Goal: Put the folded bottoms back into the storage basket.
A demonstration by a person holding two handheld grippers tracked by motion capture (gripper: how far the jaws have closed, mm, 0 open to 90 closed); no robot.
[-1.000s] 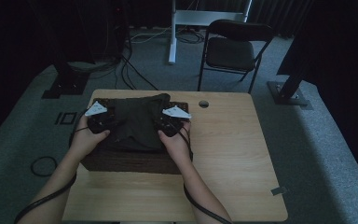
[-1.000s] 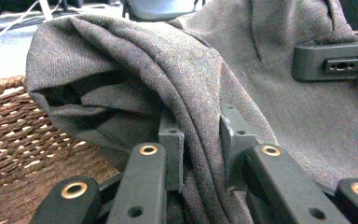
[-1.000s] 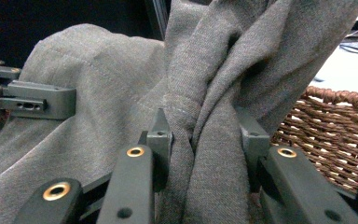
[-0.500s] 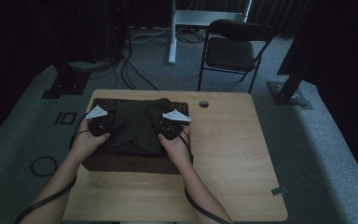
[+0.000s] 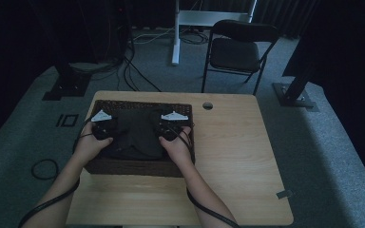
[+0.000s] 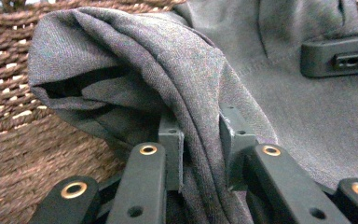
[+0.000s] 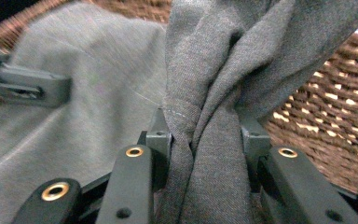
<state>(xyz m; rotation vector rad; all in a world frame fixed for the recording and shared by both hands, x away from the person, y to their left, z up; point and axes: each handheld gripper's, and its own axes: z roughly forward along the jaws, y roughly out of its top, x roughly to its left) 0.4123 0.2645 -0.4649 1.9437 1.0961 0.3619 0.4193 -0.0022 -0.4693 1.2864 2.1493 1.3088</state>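
Both the left gripper (image 6: 200, 140) and the right gripper (image 7: 205, 135) were clenched on the dark grey knitted cloth (image 5: 135, 130) at centre frame; lifting evenly from the brown woven wicker basket (image 5: 138, 167) seemed best.

Left gripper (image 6: 200, 149) jaws pinch a bunched fold of grey cloth (image 6: 168, 70). The fold rises up and left over a brown wicker basket (image 6: 9, 93). Right gripper (image 6: 338, 56) rests on flat cloth, upper right.

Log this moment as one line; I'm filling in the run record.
left gripper: shut on grey cloth | right gripper: shut on grey cloth | cloth: bunched in wicker basket | basket: on wooden table
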